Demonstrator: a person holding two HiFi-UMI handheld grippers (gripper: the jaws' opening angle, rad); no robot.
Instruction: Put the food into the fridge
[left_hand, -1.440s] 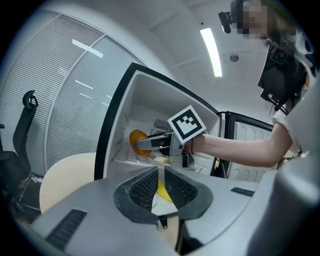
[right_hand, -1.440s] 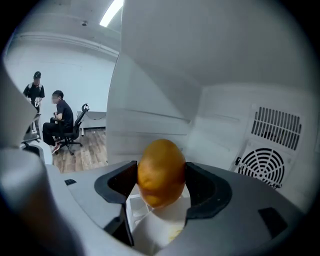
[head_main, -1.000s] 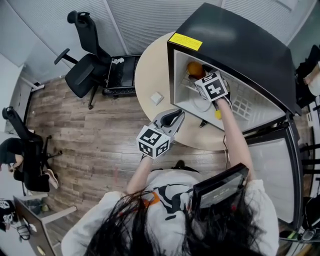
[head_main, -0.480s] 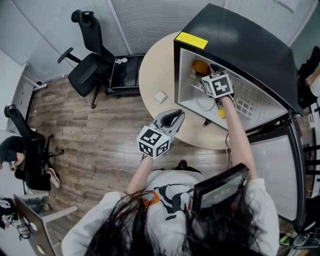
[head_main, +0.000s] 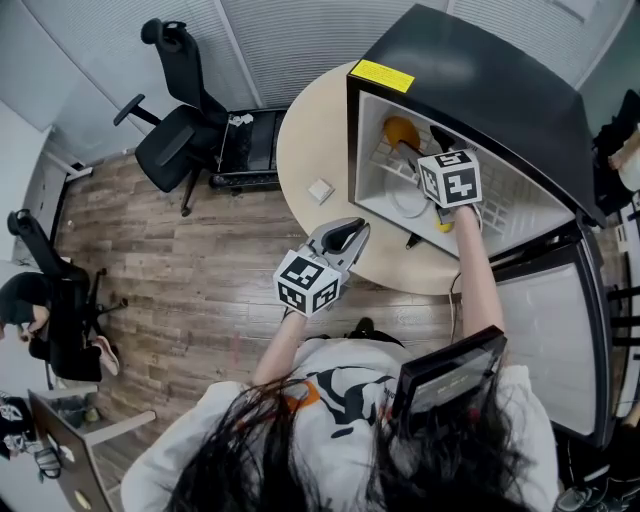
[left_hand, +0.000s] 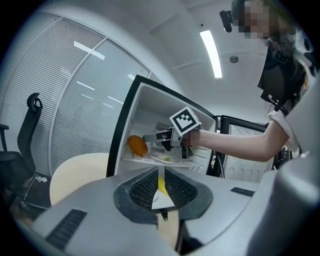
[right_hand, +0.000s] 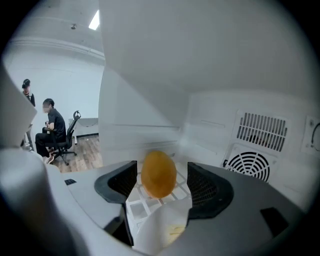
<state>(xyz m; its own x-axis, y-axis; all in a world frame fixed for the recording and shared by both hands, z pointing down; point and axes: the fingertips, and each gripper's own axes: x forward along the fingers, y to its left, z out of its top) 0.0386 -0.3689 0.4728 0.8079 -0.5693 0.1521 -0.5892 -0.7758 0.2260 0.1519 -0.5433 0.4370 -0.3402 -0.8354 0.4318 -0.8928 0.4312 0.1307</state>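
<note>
A round orange fruit (head_main: 402, 131) rests on the wire shelf at the back of the open mini fridge (head_main: 470, 70). My right gripper (head_main: 418, 158) reaches into the fridge and points at it. In the right gripper view the fruit (right_hand: 158, 173) stands just beyond the open jaws (right_hand: 161, 177), with a gap on each side. A white plate (head_main: 408, 200) lies on the shelf under that gripper. My left gripper (head_main: 350, 232) hangs over the table's near edge with its jaws together and nothing in them. In the left gripper view it (left_hand: 160, 176) faces the fridge and the fruit (left_hand: 137, 145).
The fridge stands on a round beige table (head_main: 300, 140) that also carries a small white block (head_main: 319, 191). Its door (head_main: 555, 340) hangs open at the right. A black office chair (head_main: 170, 140) stands beyond the table, and a seated person (head_main: 20, 310) is at the far left.
My right gripper has drawn back from the orange fruit toward the fridge opening, leaving the fruit on the shelf. The left gripper has stayed where it was.
</note>
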